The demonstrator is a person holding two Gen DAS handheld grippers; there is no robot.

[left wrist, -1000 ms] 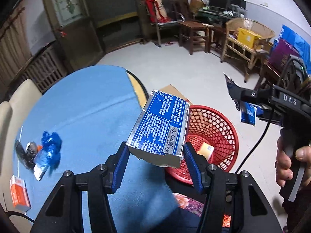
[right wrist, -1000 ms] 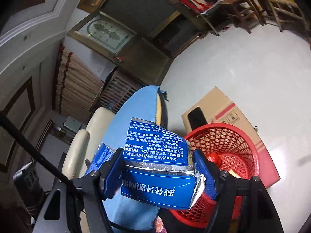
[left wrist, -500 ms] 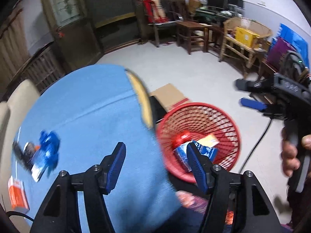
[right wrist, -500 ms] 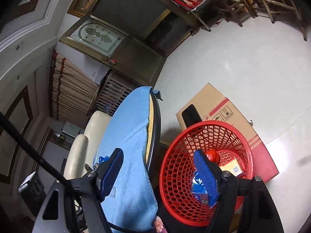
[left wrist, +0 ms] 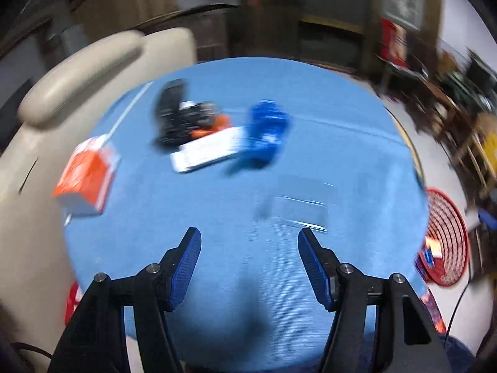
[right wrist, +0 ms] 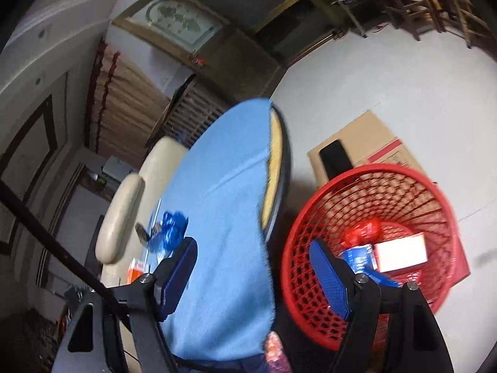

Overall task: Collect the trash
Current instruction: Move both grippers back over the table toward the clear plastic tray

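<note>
Both jaws spread, empty; left gripper (left wrist: 248, 248) over blue-clothed round tabletop (left wrist: 341, 155); blurred view risks misjudging crumpled blue plastic wrapper (left wrist: 267, 130).

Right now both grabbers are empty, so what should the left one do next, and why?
Probably move the left gripper forward over the blue table toward the crumpled blue wrapper. Its jaws are open and hold nothing, and that wrapper looks like the nearest trash ahead of them. The red basket beside the table already has boxes in it.
</note>
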